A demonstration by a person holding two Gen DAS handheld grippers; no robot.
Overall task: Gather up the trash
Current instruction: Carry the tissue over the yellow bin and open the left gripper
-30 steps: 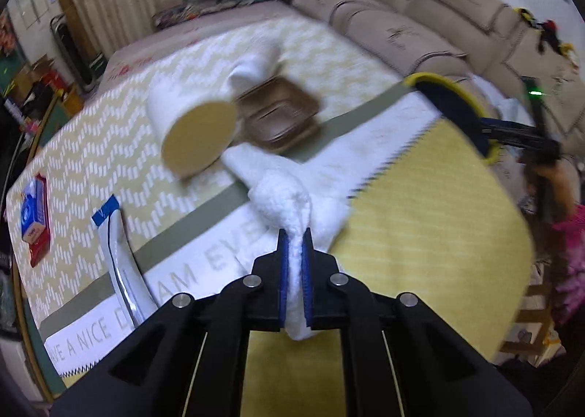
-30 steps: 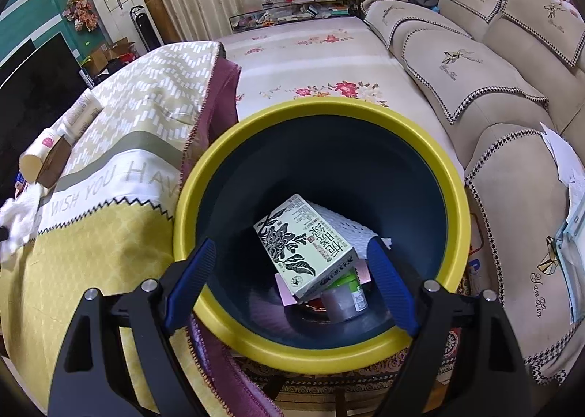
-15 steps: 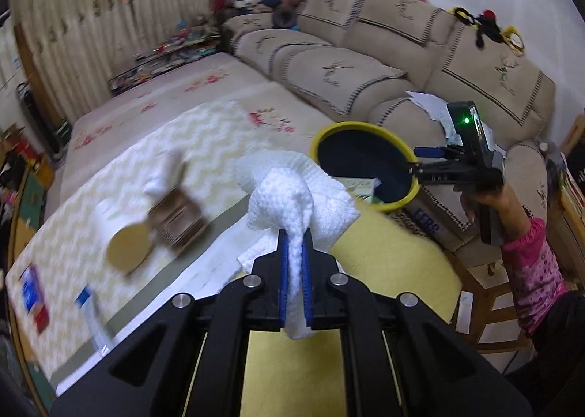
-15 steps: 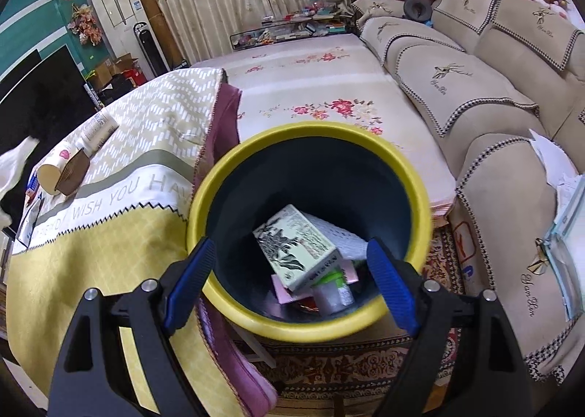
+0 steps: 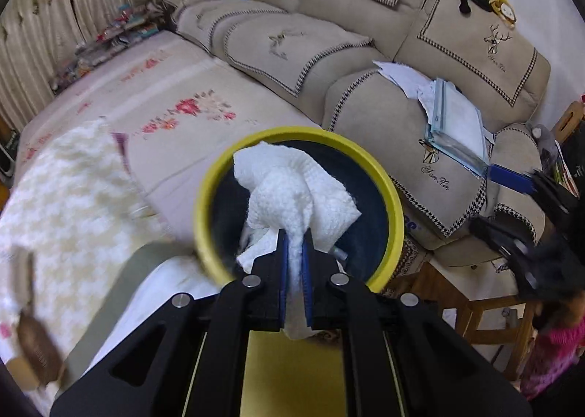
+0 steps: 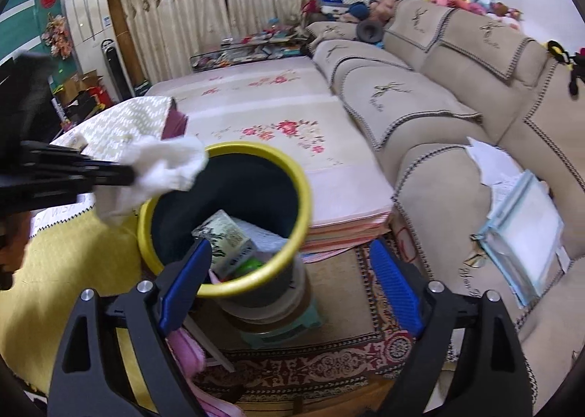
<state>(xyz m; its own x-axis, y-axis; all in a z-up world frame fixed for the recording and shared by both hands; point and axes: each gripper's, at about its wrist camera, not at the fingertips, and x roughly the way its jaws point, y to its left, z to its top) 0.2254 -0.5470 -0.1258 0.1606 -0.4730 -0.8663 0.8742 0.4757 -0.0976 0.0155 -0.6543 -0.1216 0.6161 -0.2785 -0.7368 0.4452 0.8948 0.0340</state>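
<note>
Left gripper [image 5: 295, 234] fingers clamped on crumpled white paper towel [image 5: 292, 190]; towel hangs at near rim of yellow-rimmed trash bin [image 6: 234, 219], partly over opening.

Right gripper [image 6: 289, 267] fingers wide, holding nothing, near bin.

Bin holds printed carton [image 6: 226, 237] and other trash.

Judged step: drop towel in.

Do well: centre towel over dark opening, clear of rim on worktop [image 5: 292, 373] side, then open; loose tail may snag rim.

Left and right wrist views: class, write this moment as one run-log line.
left gripper: shut on white tissue | tissue: above yellow-rimmed bin | right gripper: open, empty | bin: holds printed carton
</note>
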